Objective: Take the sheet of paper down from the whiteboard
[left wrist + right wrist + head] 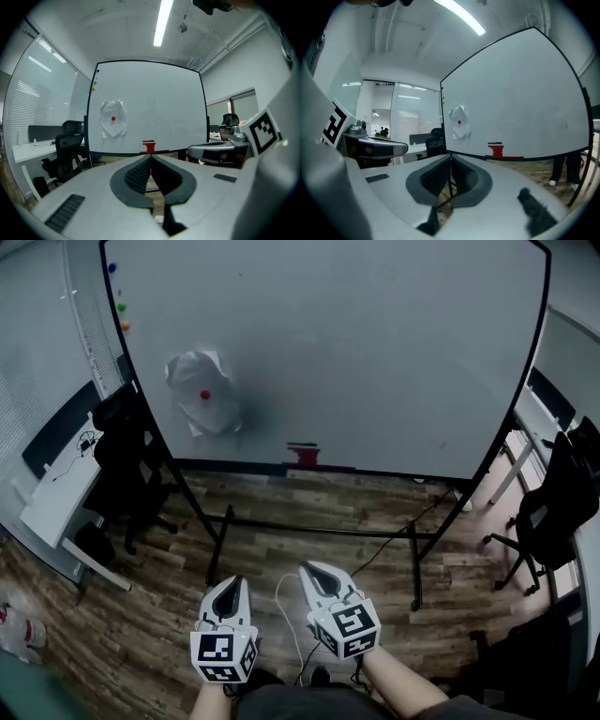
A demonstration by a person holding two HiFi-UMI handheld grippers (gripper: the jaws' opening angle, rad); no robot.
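Currently | step: approach, nothing grasped | sheet of paper [203, 390] crumpled, under red magnet [205, 395], left on the whiteboard [375, 352], well ahead | left gripper [233, 583], right gripper [310, 570]: jaws together, empty | next, likely: close in, open a gripper, pinch the sheet's edge

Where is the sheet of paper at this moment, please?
In the head view the sheet of paper hangs on the lower left of the whiteboard, pinned by a red magnet, left of the red object.
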